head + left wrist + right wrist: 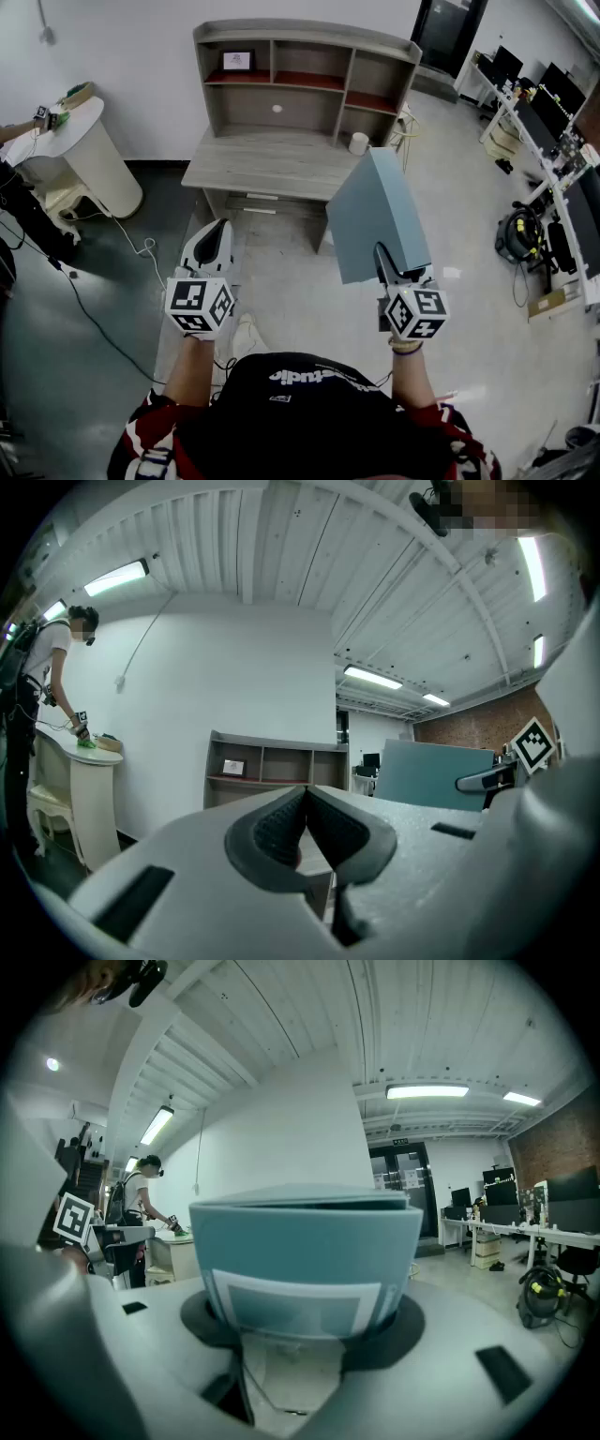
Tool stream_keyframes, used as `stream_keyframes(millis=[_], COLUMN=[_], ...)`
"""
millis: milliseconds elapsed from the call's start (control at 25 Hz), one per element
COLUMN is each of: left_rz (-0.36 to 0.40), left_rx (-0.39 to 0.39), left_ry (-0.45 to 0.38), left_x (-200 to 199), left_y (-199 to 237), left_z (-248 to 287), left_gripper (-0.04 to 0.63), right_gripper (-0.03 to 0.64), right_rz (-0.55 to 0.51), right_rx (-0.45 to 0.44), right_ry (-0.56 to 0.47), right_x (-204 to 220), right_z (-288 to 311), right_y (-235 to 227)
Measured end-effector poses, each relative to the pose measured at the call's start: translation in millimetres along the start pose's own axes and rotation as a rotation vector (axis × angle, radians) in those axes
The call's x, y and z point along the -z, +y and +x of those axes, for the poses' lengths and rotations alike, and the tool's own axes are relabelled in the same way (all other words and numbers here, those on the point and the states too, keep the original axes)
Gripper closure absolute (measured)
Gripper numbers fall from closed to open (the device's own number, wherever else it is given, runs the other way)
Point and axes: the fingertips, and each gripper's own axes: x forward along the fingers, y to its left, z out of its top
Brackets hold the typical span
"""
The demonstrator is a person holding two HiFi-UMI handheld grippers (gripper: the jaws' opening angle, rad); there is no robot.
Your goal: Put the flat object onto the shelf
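Observation:
A flat grey-blue folder (378, 216) stands upright in the air, held by its lower edge in my right gripper (398, 274), which is shut on it. In the right gripper view the folder's spine (305, 1260) fills the space between the jaws. My left gripper (212, 246) hangs at the same height to the left, shut and empty; its pads (305, 834) meet at the tips. Ahead on the floor stands the grey wooden desk with a shelf unit (302, 75) on top, its cubbies facing me. The folder also shows in the left gripper view (427, 774).
A small framed picture (236, 61) sits in the top-left cubby and a white cup (358, 143) on the desk top (262, 169). A white round table (89, 150) stands at the left with a person beside it. Cables lie on the floor; workstations (553, 141) line the right.

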Motion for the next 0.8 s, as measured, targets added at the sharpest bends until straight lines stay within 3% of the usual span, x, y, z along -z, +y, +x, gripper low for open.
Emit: stream_keyframes(millis=[800], left_rz=[0.01], left_rx=[0.007], left_ry=[-0.011], left_x=[-2], left_y=[-12], left_z=[-12], left_gripper=[0.589], right_gripper=[0.347], right_rz=[0.006], right_rx=[-0.013], right_ry=[-0.023], right_x=[1], right_z=[-16], right_y=[1])
